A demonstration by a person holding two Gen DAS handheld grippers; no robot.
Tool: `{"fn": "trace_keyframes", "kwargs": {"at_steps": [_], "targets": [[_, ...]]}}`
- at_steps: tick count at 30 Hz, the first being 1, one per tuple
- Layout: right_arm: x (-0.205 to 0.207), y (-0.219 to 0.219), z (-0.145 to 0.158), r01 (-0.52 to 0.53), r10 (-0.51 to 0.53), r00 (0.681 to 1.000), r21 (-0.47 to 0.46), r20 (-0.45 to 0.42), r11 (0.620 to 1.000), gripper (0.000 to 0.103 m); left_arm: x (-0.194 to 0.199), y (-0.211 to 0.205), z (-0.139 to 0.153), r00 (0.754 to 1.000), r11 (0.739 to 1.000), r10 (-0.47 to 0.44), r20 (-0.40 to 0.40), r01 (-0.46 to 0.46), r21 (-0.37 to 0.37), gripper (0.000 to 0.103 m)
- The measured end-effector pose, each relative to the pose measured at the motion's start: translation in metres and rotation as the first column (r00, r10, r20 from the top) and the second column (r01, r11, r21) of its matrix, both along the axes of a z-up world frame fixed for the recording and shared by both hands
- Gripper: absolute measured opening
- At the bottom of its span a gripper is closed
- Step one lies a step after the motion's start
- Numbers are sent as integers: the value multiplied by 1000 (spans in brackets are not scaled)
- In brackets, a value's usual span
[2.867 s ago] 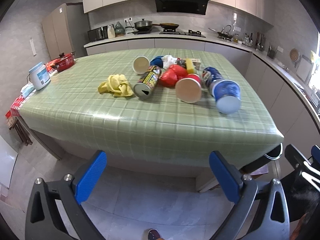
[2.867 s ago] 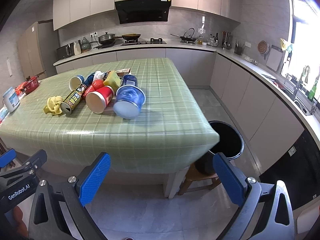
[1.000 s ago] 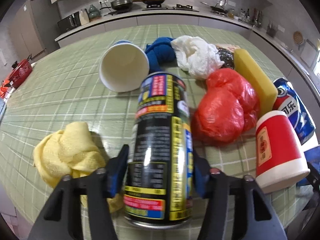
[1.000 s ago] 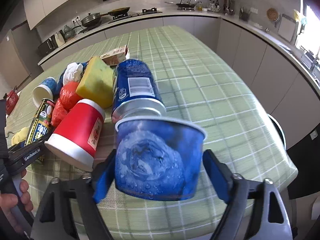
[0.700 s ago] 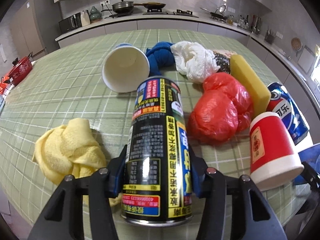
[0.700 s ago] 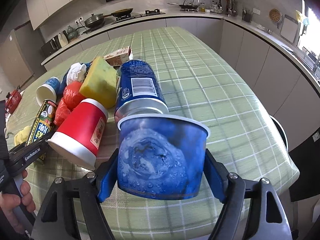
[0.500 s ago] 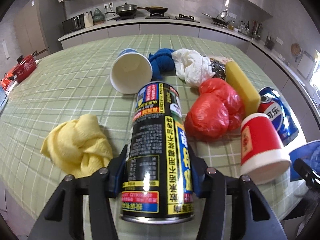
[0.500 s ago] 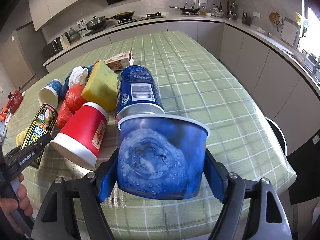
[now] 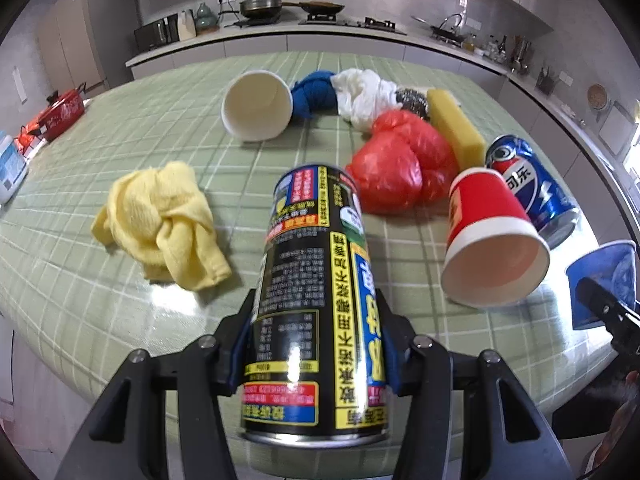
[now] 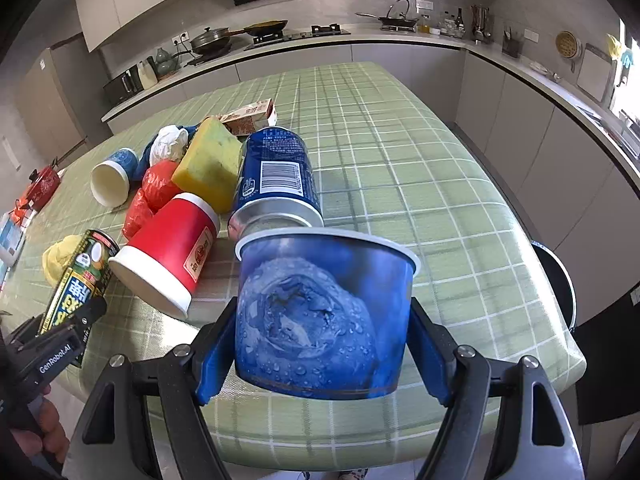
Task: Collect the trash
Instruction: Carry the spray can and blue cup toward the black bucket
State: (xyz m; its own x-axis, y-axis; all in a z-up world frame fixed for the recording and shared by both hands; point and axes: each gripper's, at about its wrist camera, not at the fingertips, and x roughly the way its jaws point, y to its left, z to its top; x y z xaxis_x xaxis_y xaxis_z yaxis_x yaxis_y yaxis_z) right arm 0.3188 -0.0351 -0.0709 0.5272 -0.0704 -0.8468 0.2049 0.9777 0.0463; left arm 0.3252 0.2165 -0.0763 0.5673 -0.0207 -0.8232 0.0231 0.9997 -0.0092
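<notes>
My left gripper (image 9: 316,340) is shut on a black and yellow can (image 9: 316,292), held above the near edge of the green checked table (image 9: 168,120). My right gripper (image 10: 322,344) is shut on a blue paper cup (image 10: 324,316), lifted over the table's front right corner. On the table lie a red paper cup (image 9: 486,240), a blue soda can (image 9: 528,188), a red plastic bag (image 9: 396,168), a yellow sponge (image 9: 454,128), a yellow cloth (image 9: 164,216), a white paper cup (image 9: 258,106), a blue cloth (image 9: 314,94) and white crumpled paper (image 9: 364,92).
A black trash bin (image 10: 556,280) stands on the floor beside the table's right edge. A small carton (image 10: 250,116) lies behind the sponge. A red pot (image 9: 62,112) and a white appliance (image 9: 10,168) sit at the table's left end. Kitchen counters run behind and to the right.
Both grippers came in from below the table, closed on the can and the blue cup, then lifted and drew them back toward the near edge.
</notes>
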Motion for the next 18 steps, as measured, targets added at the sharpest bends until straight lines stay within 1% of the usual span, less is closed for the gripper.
{"fn": "trace_keyframes", "kwargs": {"at_steps": [6, 9, 11, 13, 14, 18], "targets": [[5, -3, -6, 3, -3, 1000, 6, -12, 1000, 79, 7, -6, -6, 1000, 999, 10, -18, -9, 37, 54], [10, -3, -8, 5, -5, 1000, 10, -17, 1000, 79, 12, -8, -8, 1000, 998, 6, -18, -5, 56, 58], [11, -4, -9, 6, -6, 1000, 13, -22, 1000, 80, 14, -7, -9, 1000, 998, 4, -16, -3, 62, 58], [13, -4, -12, 7, -6, 1000, 17, -25, 1000, 80, 16, -6, -11, 1000, 999, 1, -18, 0, 51, 58], [13, -3, -13, 3, -2, 1000, 20, -26, 1000, 79, 15, -4, -11, 1000, 999, 5, -15, -4, 48, 54], [13, 0, -10, -16, 16, 1000, 9, -10, 1000, 79, 11, -1, -10, 1000, 1000, 12, -5, -12, 21, 54]]}}
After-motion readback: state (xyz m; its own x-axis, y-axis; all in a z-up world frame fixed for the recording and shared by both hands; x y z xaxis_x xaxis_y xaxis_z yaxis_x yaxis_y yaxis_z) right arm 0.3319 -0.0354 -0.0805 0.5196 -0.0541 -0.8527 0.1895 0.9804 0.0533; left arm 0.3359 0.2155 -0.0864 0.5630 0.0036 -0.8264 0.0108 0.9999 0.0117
